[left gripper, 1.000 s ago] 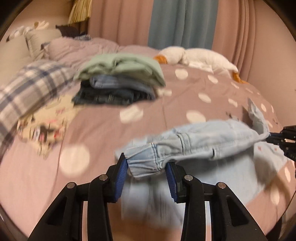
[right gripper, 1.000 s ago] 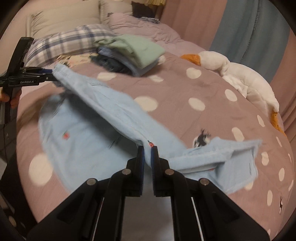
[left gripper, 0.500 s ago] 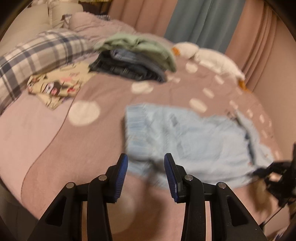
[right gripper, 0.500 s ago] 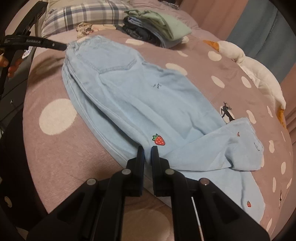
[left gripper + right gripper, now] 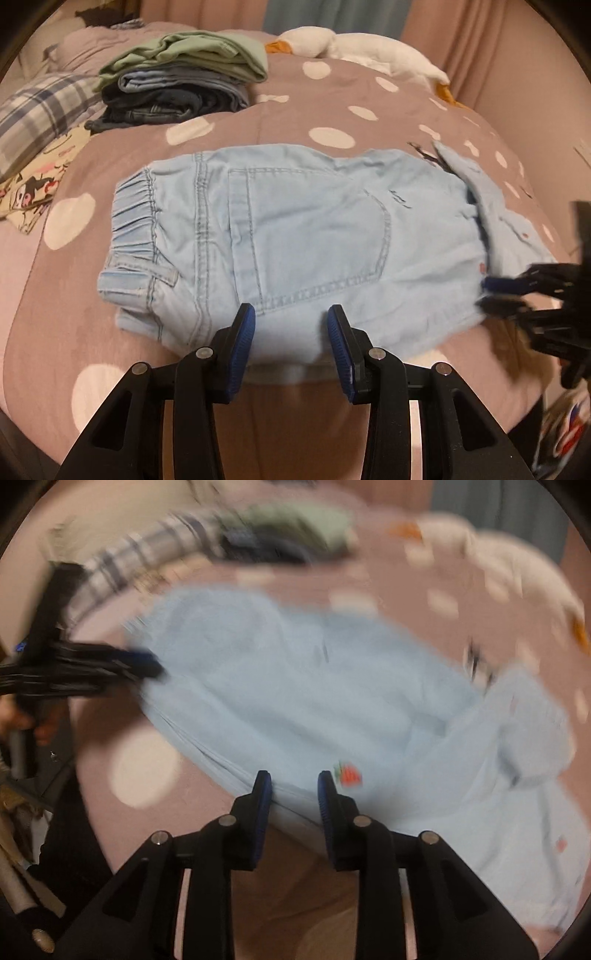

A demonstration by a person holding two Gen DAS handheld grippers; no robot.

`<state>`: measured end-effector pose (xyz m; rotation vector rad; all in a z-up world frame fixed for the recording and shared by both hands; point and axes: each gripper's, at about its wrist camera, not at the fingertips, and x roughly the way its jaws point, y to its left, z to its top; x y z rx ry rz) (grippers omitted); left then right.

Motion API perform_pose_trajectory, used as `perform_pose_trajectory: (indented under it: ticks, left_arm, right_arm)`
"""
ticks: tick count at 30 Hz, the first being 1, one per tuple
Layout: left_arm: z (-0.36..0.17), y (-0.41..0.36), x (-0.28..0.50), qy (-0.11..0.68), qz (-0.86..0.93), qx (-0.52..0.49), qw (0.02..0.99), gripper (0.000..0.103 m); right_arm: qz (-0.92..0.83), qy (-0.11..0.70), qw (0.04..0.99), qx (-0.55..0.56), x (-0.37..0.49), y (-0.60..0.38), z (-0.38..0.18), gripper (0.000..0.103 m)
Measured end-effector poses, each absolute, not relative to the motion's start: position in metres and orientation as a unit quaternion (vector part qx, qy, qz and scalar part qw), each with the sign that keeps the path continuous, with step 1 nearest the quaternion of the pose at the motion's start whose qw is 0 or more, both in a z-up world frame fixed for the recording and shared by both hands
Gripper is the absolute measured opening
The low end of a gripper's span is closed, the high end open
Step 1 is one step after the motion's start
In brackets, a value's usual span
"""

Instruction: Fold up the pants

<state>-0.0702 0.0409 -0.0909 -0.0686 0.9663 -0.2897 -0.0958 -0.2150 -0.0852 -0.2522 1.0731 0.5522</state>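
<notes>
Light blue denim pants (image 5: 295, 236) lie on the pink polka-dot bed, folded lengthwise, back pocket up, elastic waistband to the left. My left gripper (image 5: 291, 328) is open and empty at the pants' near edge. My right gripper (image 5: 291, 794) is open at the near edge beside the red strawberry patch (image 5: 349, 775); it also shows at the right of the left wrist view (image 5: 517, 291). The left gripper shows at the waistband end in the blurred right wrist view (image 5: 140, 664). The pant legs (image 5: 517, 738) lie rumpled to the right.
A stack of folded clothes (image 5: 184, 81) with a green garment on top sits at the back left. A plaid pillow (image 5: 40, 110) and a cartoon-print cloth (image 5: 33, 188) lie at the left. A white plush duck (image 5: 369, 48) lies at the back.
Both grippers lowered the pants onto the bed. The left let go of the waistband first; the right gripper has opened since half a second ago and is moving.
</notes>
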Motion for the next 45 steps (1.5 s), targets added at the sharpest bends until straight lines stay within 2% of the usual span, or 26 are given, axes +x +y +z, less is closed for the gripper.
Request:
perform_pose_trajectory:
  ticks: [6,8,10,12,17,21,26,27,29,30,32,39,41,45]
  left_arm:
    - [-0.079,0.048,-0.073,0.459,-0.150,-0.039,0.875,0.039]
    - [-0.071,0.041,-0.071,0.450,-0.164,-0.039,0.877,0.039]
    - [-0.065,0.022,-0.068,0.442,-0.196,-0.042,0.875,0.039]
    - [-0.063,0.004,-0.064,0.440,-0.228,-0.042,0.868,0.039]
    - [-0.069,-0.061,-0.055,0.455,-0.319,-0.042,0.830,0.039]
    - [-0.073,-0.105,-0.050,0.456,-0.360,-0.014,0.814,0.039]
    - [-0.087,-0.136,-0.042,0.475,-0.379,0.000,0.794,0.039]
    - [-0.090,-0.141,-0.042,0.477,-0.377,0.005,0.794,0.039]
    - [-0.094,-0.147,-0.044,0.479,-0.369,0.015,0.797,0.036]
    - [-0.096,-0.149,-0.044,0.480,-0.363,0.017,0.798,0.033]
    - [-0.097,-0.150,-0.044,0.480,-0.356,0.016,0.802,0.024]
    - [-0.095,-0.146,-0.050,0.479,-0.354,0.019,0.803,0.023]
    - [-0.095,-0.151,-0.051,0.475,-0.352,0.023,0.806,0.023]
    - [-0.093,-0.156,-0.059,0.468,-0.348,0.053,0.810,0.023]
  right_arm:
    - [0.263,0.499,0.823,-0.061,-0.101,-0.231,-0.071,0.030]
    - [0.253,0.488,0.835,-0.018,-0.095,-0.249,-0.054,0.036]
    - [0.222,0.477,0.850,0.032,-0.080,-0.275,-0.037,0.048]
    - [0.174,0.474,0.859,0.084,-0.056,-0.304,-0.029,0.051]
    - [0.059,0.494,0.854,0.150,0.014,-0.351,-0.039,0.053]
    - [0.037,0.517,0.830,0.204,0.072,-0.360,-0.061,0.053]
    - [0.017,0.545,0.818,0.184,0.115,-0.351,-0.081,0.053]
    - [0.015,0.550,0.817,0.171,0.120,-0.348,-0.084,0.051]
    - [0.000,0.558,0.821,0.123,0.127,-0.339,-0.090,0.029]
    - [-0.003,0.557,0.823,0.109,0.129,-0.343,-0.093,0.005]
    - [0.002,0.543,0.830,0.127,0.126,-0.352,-0.092,0.004]
    - [0.001,0.434,0.873,0.222,0.056,-0.406,-0.040,0.004]
    - [-0.008,0.385,0.889,0.248,0.012,-0.427,-0.018,0.004]
    - [-0.047,0.328,0.893,0.304,-0.068,-0.459,-0.015,0.004]
